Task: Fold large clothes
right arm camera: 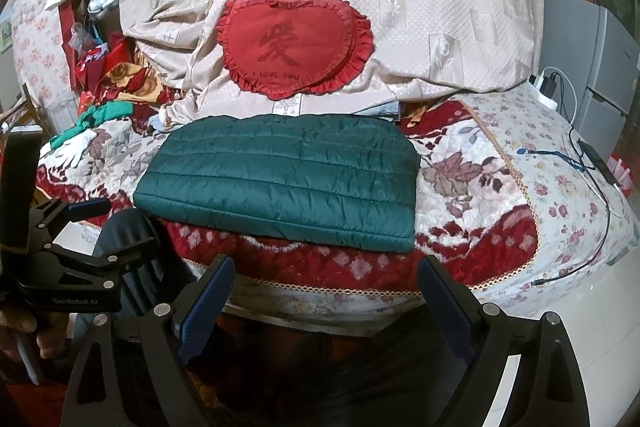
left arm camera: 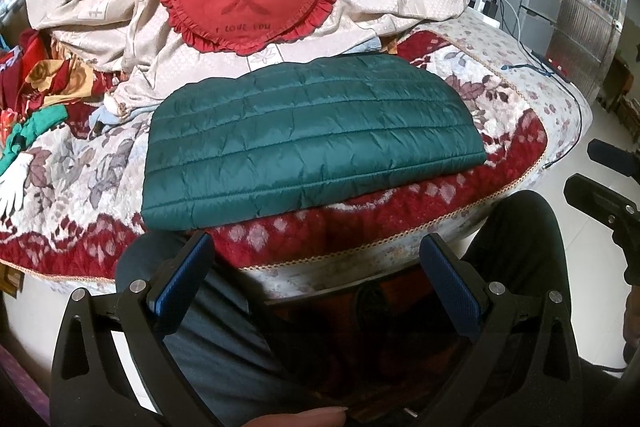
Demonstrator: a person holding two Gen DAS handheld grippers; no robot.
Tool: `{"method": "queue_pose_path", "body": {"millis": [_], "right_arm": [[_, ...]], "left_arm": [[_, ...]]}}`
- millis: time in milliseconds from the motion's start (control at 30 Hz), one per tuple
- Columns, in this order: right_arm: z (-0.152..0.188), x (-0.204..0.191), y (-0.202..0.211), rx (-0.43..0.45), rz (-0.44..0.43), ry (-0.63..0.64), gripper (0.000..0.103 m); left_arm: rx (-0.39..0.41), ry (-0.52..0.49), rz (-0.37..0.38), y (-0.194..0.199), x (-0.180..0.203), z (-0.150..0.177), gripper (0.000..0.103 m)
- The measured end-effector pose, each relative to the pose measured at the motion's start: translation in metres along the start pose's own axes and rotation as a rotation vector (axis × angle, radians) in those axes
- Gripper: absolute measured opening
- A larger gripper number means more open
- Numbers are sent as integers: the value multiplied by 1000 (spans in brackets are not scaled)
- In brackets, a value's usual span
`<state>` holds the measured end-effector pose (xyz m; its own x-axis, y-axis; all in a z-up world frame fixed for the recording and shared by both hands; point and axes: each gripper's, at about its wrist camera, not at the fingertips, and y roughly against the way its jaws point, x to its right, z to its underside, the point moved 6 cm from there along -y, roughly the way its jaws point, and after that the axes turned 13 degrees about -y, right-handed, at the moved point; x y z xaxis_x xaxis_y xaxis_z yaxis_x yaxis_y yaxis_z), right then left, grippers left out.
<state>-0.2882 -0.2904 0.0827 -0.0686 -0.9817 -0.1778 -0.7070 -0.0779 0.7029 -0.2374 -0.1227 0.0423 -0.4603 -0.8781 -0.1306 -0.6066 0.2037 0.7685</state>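
A dark green quilted jacket [left arm camera: 312, 139] lies folded into a flat rectangle on the red and cream floral bed cover [left arm camera: 480, 163]; the right wrist view shows the jacket [right arm camera: 280, 183] too. My left gripper [left arm camera: 316, 259] hangs open short of the bed's near edge, nothing between its blue pads [left arm camera: 184, 271]. My right gripper [right arm camera: 326, 287] is likewise open and empty, below the jacket's near edge. The left gripper [right arm camera: 80, 223] also shows from the side at the left of the right wrist view, and part of the right gripper [left arm camera: 608, 203] at the right edge of the left wrist view.
A red heart-shaped frilled cushion [right arm camera: 292, 47] leans on a beige patterned cover [right arm camera: 420, 7] behind the jacket. Loose clothes and a white glove [right arm camera: 72, 151] lie at the left. Cables and a power strip [right arm camera: 548, 91] lie on the bed's right side. The person's dark-trousered knees [left arm camera: 516, 239] are below the grippers.
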Motion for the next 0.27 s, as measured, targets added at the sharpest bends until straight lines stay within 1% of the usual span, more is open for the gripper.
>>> {"method": "queue_pose_path", "body": {"millis": [67, 167, 267], "right_arm": [[0, -1, 1, 1, -2, 1, 91], [0, -2, 1, -1, -5, 10, 91], [0, -3, 1, -2, -3, 13, 91]], "left_arm": [[11, -3, 1, 1, 2, 0, 103], [60, -16, -43, 7, 1, -1, 103], [77, -14, -58, 11, -2, -4, 103]]}}
